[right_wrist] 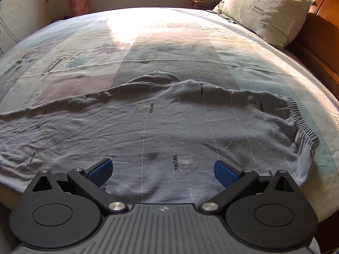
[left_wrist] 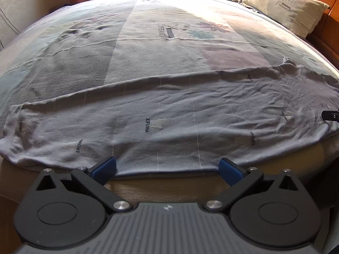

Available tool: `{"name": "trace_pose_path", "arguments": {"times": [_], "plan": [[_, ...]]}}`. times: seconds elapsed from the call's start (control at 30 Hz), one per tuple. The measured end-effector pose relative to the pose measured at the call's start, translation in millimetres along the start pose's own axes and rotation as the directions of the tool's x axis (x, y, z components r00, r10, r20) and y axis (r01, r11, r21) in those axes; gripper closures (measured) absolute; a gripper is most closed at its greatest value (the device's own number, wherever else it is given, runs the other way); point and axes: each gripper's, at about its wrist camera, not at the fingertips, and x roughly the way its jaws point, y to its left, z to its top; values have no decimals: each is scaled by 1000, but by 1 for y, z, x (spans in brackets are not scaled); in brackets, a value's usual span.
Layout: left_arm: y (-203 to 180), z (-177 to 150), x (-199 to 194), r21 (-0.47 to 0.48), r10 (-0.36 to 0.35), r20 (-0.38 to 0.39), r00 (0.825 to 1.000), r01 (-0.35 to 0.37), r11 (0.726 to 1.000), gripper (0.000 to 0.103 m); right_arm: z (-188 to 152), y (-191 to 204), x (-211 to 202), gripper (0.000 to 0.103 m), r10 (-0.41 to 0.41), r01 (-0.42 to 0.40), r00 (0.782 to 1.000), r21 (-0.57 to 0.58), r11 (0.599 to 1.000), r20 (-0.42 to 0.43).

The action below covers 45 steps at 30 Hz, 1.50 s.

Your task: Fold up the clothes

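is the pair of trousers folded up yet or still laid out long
Laid out long: the trousers stretch flat along the bed edge, cuff to waistband.

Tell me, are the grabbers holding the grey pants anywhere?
No, nothing is held. The left gripper and the right gripper are both open, and the grey pants lie flat on the bed.

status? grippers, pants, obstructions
Left gripper open, right gripper open. Grey pinstriped cotton pants flat on patterned bedsheet, ungrasped. Nothing blocking.
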Motion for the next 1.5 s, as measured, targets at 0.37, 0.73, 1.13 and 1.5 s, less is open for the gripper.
{"name": "trace_pose_path", "arguments": {"times": [0.37, 0.73, 1.13, 1.5], "plan": [[-29, 29, 1, -21, -273, 52, 961, 274, 961, 1, -8, 6, -8, 0, 0, 0, 1000, 2, 1000, 0], [0, 12, 2, -112, -265, 8, 964, 264, 958, 1, 7, 32, -25, 0, 118, -115, 992, -83, 990, 38], [48, 2, -1, -225, -284, 92, 954, 298, 928, 1, 23, 154, -1, 0, 312, -314, 948, -312, 897, -56], [60, 1, -13, -251, -288, 130, 949, 313, 916, 1, 0, 153, 5, 0, 291, -280, 957, -313, 907, -13]]}}
